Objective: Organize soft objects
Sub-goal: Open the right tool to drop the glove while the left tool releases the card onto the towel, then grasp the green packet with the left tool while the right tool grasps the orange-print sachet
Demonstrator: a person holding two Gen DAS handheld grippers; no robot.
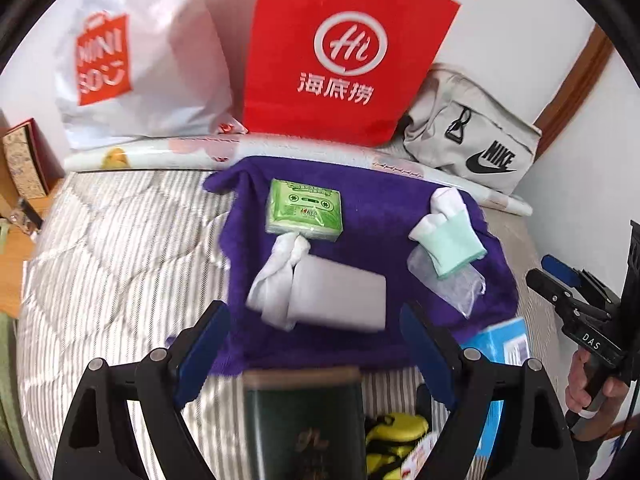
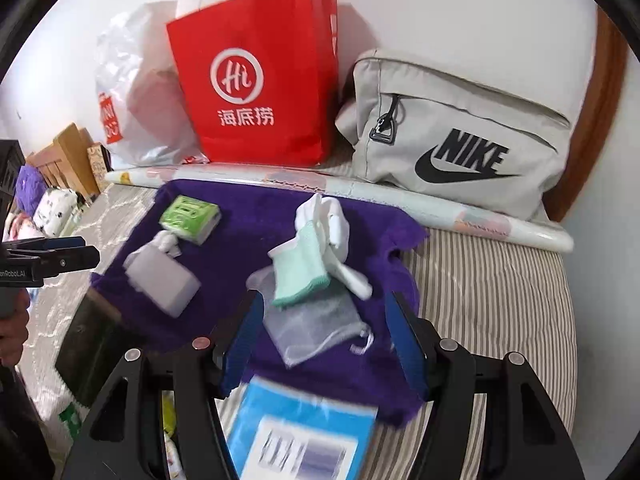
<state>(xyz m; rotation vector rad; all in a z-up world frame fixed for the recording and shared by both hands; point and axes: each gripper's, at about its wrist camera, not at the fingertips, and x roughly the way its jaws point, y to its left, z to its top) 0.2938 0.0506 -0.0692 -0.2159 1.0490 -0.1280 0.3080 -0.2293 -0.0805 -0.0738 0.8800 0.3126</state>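
Observation:
A purple towel (image 1: 372,208) (image 2: 248,216) lies spread on the striped bed. On it sit a green tissue pack (image 1: 305,212) (image 2: 190,219), a white block (image 1: 340,296) (image 2: 162,280) with a white sock (image 1: 276,276) beside it, a mint-and-white glove (image 1: 448,236) (image 2: 308,260) and a clear mesh pouch (image 1: 452,284) (image 2: 316,328). My left gripper (image 1: 316,348) is open, just short of the white block. My right gripper (image 2: 326,340) is open around the pouch's near end; it also shows in the left wrist view (image 1: 560,284).
A red paper bag (image 1: 344,52) (image 2: 256,80), a white plastic bag (image 1: 132,64) and a grey Nike bag (image 1: 472,132) (image 2: 460,136) stand along the wall behind a rolled mat (image 2: 360,192). A dark green box (image 1: 304,424), a blue box (image 2: 304,436) and a yellow item (image 1: 392,440) lie near me.

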